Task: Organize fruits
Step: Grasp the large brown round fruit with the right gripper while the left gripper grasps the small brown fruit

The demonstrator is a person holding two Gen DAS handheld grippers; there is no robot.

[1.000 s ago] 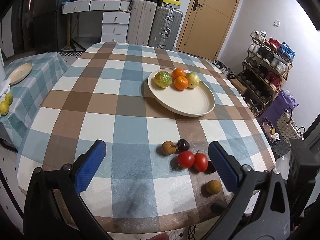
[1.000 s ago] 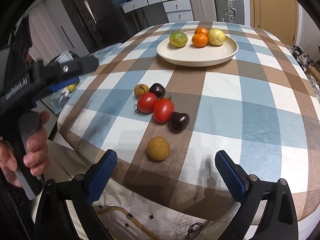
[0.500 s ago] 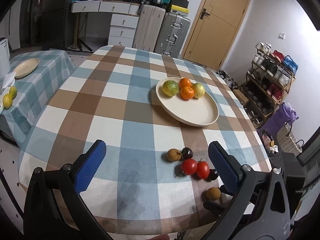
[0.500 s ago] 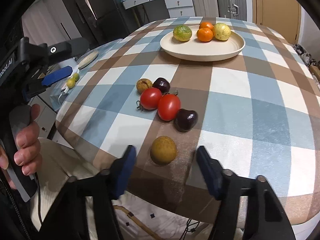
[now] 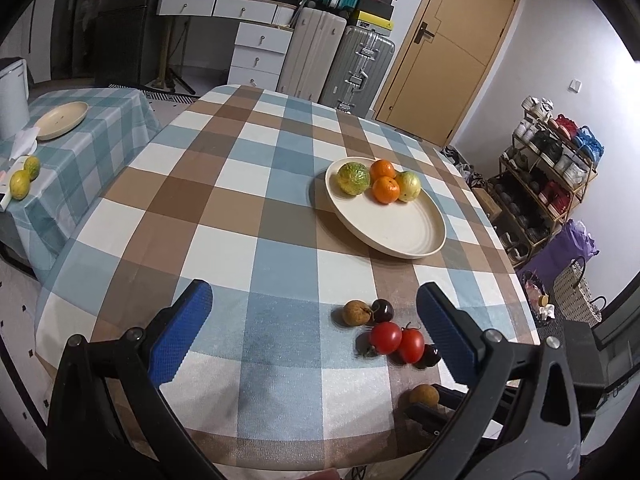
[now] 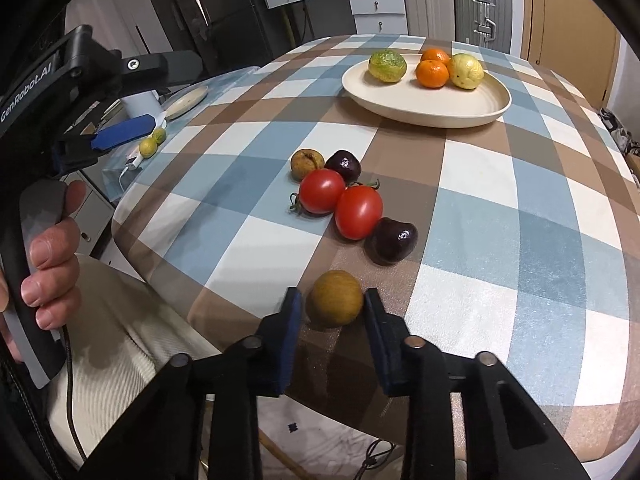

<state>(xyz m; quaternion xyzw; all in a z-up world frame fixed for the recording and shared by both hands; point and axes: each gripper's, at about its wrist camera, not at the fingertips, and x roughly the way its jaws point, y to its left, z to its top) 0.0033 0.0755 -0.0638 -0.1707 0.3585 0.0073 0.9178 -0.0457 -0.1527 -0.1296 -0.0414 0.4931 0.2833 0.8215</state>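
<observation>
A small round brown fruit [image 6: 336,300] lies near the table's front edge. My right gripper [image 6: 332,294] is shut on it, a blue pad against each side; the left wrist view shows the same fruit [image 5: 424,394]. Beyond it lies a cluster of two red tomatoes [image 6: 340,200], two dark cherries [image 6: 392,240] and another brown fruit [image 6: 306,164]. The cream plate [image 6: 424,108] further back holds a green-yellow fruit, two oranges and a yellow fruit. My left gripper [image 5: 312,286] hangs open over the cloth, left of the cluster, holding nothing.
A person's hand [image 6: 52,248] grips the left gripper's handle. A lower side table [image 5: 80,148] on the left carries an empty plate and two small green fruits. Suitcases [image 5: 356,68], drawers and a door stand behind; a shoe rack [image 5: 552,172] is to the right.
The right gripper's jaws have gone from wide open to closed around the brown fruit at the table's edge. The left gripper rolled slightly and stays open.
</observation>
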